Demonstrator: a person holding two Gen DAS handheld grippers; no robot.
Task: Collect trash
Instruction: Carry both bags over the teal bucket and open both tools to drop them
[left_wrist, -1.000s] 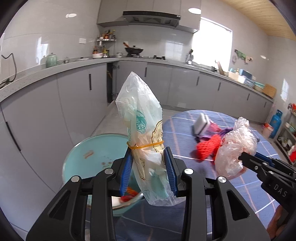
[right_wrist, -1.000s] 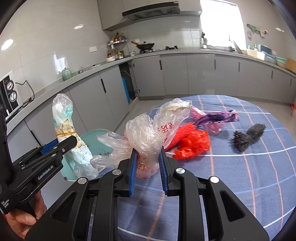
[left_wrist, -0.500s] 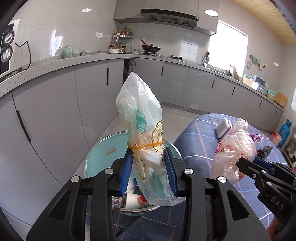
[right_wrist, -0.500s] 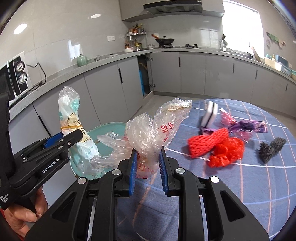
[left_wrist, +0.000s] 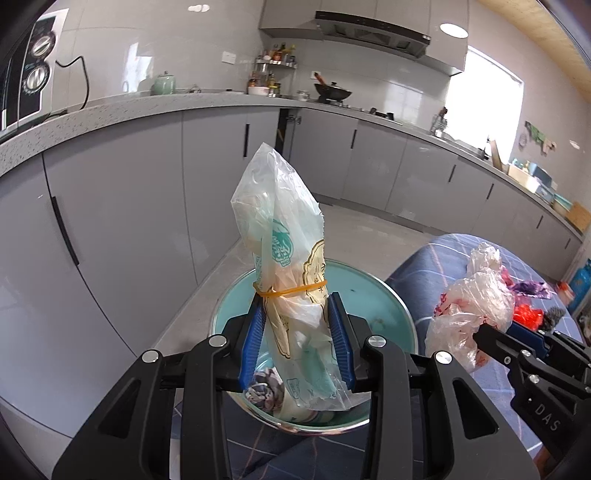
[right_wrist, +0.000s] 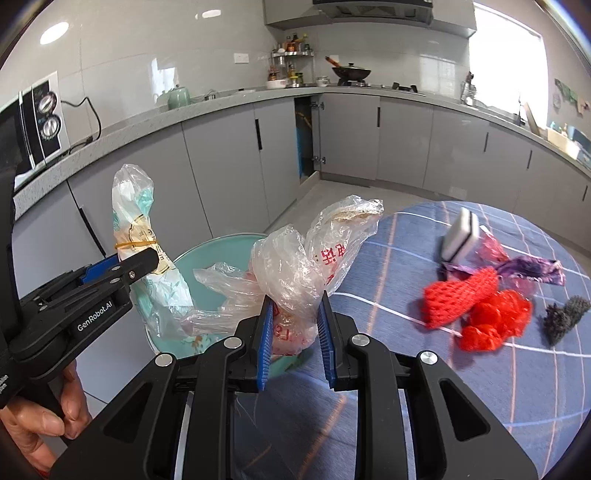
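We have swung both bags nearer the teal bowl (left_wrist: 384, 295): our left hand-held gripper (left_wrist: 297, 345) clamps the banded bag (left_wrist: 284, 258) above it, our right hand-held gripper (right_wrist: 295, 328) pinches the crumpled bag (right_wrist: 299, 258) at its rim.

Kitchen — grey handleless-look cabinets (right_wrist: 354, 140) in an L under a speckled grey countertop (left_wrist: 122, 110). Glossy white tiled wall (right_wrist: 184, 44), range hood (left_wrist: 373, 31) above a wok (right_wrist: 349, 72) on the hob. Bright window (left_wrist: 484, 88) at right, ceiling light (left_wrist: 452, 29) on, wood-plank ceiling (left_wrist: 532, 40). Pale grey floor (left_wrist: 369, 236) — one cabinet door (right_wrist: 304, 140) open.
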